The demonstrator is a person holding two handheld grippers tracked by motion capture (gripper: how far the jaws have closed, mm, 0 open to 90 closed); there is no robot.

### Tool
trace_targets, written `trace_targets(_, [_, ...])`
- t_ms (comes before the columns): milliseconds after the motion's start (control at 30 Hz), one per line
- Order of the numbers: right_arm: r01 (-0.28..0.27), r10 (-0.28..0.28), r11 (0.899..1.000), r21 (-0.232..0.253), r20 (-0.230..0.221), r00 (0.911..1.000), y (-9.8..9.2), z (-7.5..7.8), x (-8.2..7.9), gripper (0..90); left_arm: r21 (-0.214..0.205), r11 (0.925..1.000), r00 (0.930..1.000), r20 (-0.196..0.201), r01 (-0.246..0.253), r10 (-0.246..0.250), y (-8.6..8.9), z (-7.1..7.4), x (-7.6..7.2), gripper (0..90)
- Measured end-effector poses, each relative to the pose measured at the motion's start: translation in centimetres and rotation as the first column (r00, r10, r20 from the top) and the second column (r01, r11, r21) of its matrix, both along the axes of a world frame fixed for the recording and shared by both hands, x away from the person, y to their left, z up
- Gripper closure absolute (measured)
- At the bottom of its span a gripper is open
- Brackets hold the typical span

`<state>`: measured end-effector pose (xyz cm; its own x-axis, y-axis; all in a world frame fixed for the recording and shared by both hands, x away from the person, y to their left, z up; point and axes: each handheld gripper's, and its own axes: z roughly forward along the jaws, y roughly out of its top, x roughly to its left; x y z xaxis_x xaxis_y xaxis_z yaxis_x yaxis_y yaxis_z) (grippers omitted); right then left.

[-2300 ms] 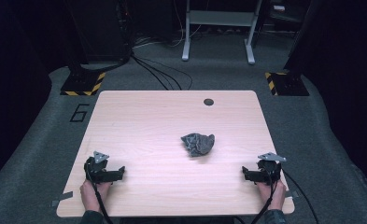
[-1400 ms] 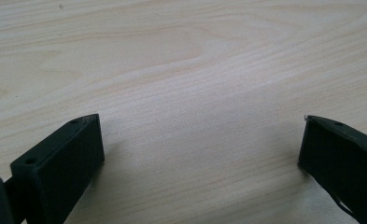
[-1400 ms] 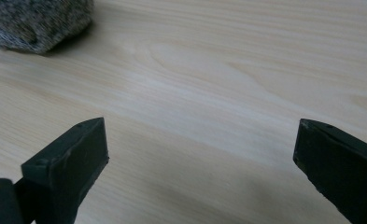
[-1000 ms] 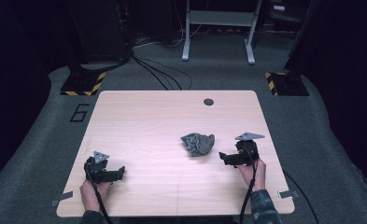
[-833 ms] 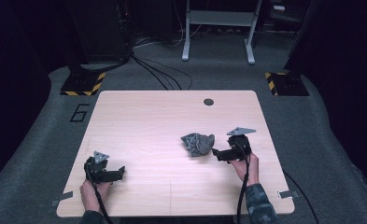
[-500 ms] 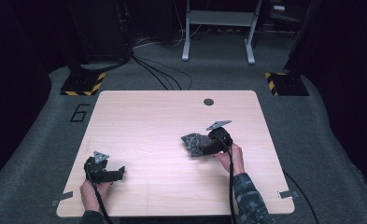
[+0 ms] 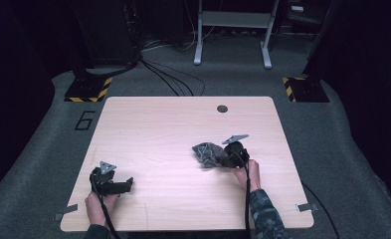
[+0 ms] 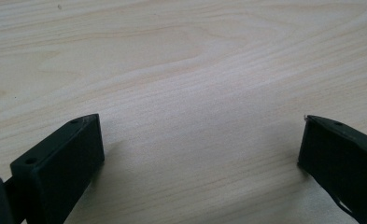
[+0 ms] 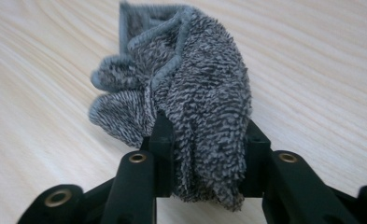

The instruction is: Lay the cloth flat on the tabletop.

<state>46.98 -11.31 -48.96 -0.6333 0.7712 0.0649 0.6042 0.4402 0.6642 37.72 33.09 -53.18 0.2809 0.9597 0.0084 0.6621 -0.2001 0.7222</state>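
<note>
Step in hand: I judge this as the pick-up of the grey terry cloth (image 7: 209,154); the grasp is being made and the lift is not yet begun

Cloth: crumpled in a heap right of centre in the high view, on the pale wooden table (image 7: 158,129); in the right gripper view (image 9: 190,98) it sits in the middle of the frame, a hemmed corner standing up at the top

Right gripper (image 7: 228,158): I have it lying low at the cloth's right edge in the high view; its jaws have just been closing, and in its own view a thick fold of the looped pile sits between the two black pads, which press on it from both sides; so it is partly closed, clamped on cloth

Left gripper (image 7: 128,183): parked at the lower left of the high view, well apart from the cloth; in its own view the jaws stand wide apart over bare wood with nothing between them

Next move, as I judge it: lift the right gripper straight up and see whether the whole cloth comes with the pinched fold; the bite looks bulky, so a slip is possible; the left gripper is free to take a hanging corner
</note>
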Motion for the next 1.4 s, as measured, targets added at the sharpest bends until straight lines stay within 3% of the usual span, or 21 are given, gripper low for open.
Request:
trace_targets(167, [-0.024, 0.021, 0.993, 0.112, 0.03, 0.9993, 0.0, 1.3, -1.1, 66.7, -0.024, 0.9996, 0.9998, -0.001, 0.018, -0.018, 0.1, 0.1, 0.1, 1.4])
trace_targets(267, [-0.048, 0.043, 0.989, 0.142, 0.038, 0.9983, 0.5, 2.4, -1.7, 66.6, -0.095, 0.9951, 0.9996, -0.003, 0.027, -0.027, -0.2, 0.4, 0.0, 1.0])
trace_targets(367, [-0.062, 0.056, 0.98, 0.191, 0.035, 0.9978, 0.9, 3.2, -2.2, 66.6, -0.107, 0.9918, 0.9975, 0.013, 0.07, -0.069, -1.3, 1.2, -0.1, 1.1])
trace_targets(567, [-0.122, 0.123, 0.962, 0.244, 0.01, 0.9924, 2.8, 2.7, -3.3, 66.3, -0.114, 0.9773, 0.9835, 0.048, 0.179, -0.174, -4.3, 3.2, 0.0, 2.5])
trace_targets(633, [-0.142, 0.153, 0.953, 0.268, -0.021, 0.988, 3.4, 2.1, -3.6, 66.1, -0.122, 0.9695, 0.9771, 0.04, 0.212, -0.209, -5.1, 3.6, 0.3, 3.5])
trace_targets(700, [-0.155, 0.168, 0.952, 0.262, -0.029, 0.9853, 3.7, 1.7, -3.7, 65.9, -0.131, 0.9658, 0.9745, 0.04, 0.224, -0.221, -5.6, 3.6, 0.5, 4.9])
trace_targets(733, [-0.17, 0.185, 0.961, 0.22, -0.051, 0.9814, 4.5, 0.7, -3.7, 64.2, -0.129, 0.9573, 0.9659, 0.02, 0.259, -0.258, -6.5, 3.5, 1.1, 5.5])
trace_targets(767, [-0.177, 0.192, 0.963, 0.204, -0.059, 0.9795, 4.7, 0.3, -3.7, 62.6, -0.13, 0.9542, 0.9627, 0.018, 0.27, -0.27, -7.1, 3.3, 1.4, 6.0])
trace_targets(867, [-0.175, 0.185, 0.975, 0.137, -0.061, 0.9809, 5.1, -0.7, -3.3, 44.9, -0.137, 0.9419, 0.9505, -0.009, 0.307, -0.311, -8.6, 2.9, 2.4, 8.3])
trace_targets(933, [-0.159, 0.162, 0.981, 0.113, -0.026, 0.9864, 5.0, -0.3, -3.3, 29.4, -0.127, 0.9353, 0.9411, -0.03, 0.331, -0.337, -9.1, 2.7, 3.1, 10.5])
trace_targets(1033, [-0.131, 0.13, 0.988, 0.082, 0.022, 0.9913, 4.6, 1.0, -4.0, 22.4, -0.155, 0.9261, 0.9349, -0.034, 0.344, -0.353, -9.6, 2.8, 4.0, 13.8])
trace_targets(1067, [-0.131, 0.13, 0.988, 0.082, 0.022, 0.9913, 4.6, 1.0, -4.0, 22.4, -0.155, 0.9261, 0.9349, -0.034, 0.344, -0.353, -9.6, 2.8, 4.0, 14.9])
trace_targets(1100, [-0.123, 0.118, 0.99, 0.068, 0.073, 0.9903, 4.3, 2.3, -4.7, 22.6, -0.175, 0.9183, 0.9293, -0.041, 0.355, -0.367, -9.9, 2.9, 4.6, 15.2])
trace_targets(1133, [-0.112, 0.107, 0.992, 0.065, 0.079, 0.9911, 4.3, 2.8, -5.0, 23.1, -0.19, 0.916, 0.9294, -0.04, 0.353, -0.367, -10.1, 2.9, 4.8, 15.9])
trace_targets(1233, [-0.132, 0.125, 0.99, 0.058, 0.116, 0.9853, 5.1, 4.3, -6.2, 27.7, -0.185, 0.9083, 0.9199, -0.046, 0.375, -0.389, -10.5, 2.9, 5.5, 20.3])
trace_targets(1267, [-0.15, 0.143, 0.987, 0.052, 0.122, 0.9822, 5.6, 4.6, -6.6, 29.0, -0.193, 0.9076, 0.9203, -0.048, 0.373, -0.388, -10.8, 2.8, 5.6, 21.8])
trace_targets(1300, [-0.174, 0.166, 0.983, 0.056, 0.121, 0.9787, 6.3, 4.7, -7.0, 31.7, -0.196, 0.9015, 0.9131, -0.058, 0.386, -0.404, -10.8, 2.8, 5.8, 23.0])
trace_targets(1367, [-0.218, 0.216, 0.976, 0.008, 0.116, 0.9696, 7.8, 4.2, -7.4, 37.2, -0.203, 0.9001, 0.9119, -0.066, 0.385, -0.405, -11.2, 2.6, 6.1, 26.6])
trace_targets(1400, [-0.237, 0.237, 0.971, -0.021, 0.111, 0.965, 8.5, 3.7, -7.4, 40.6, -0.203, 0.8962, 0.9071, -0.069, 0.395, -0.415, -11.3, 2.5, 6.2, 28.3])
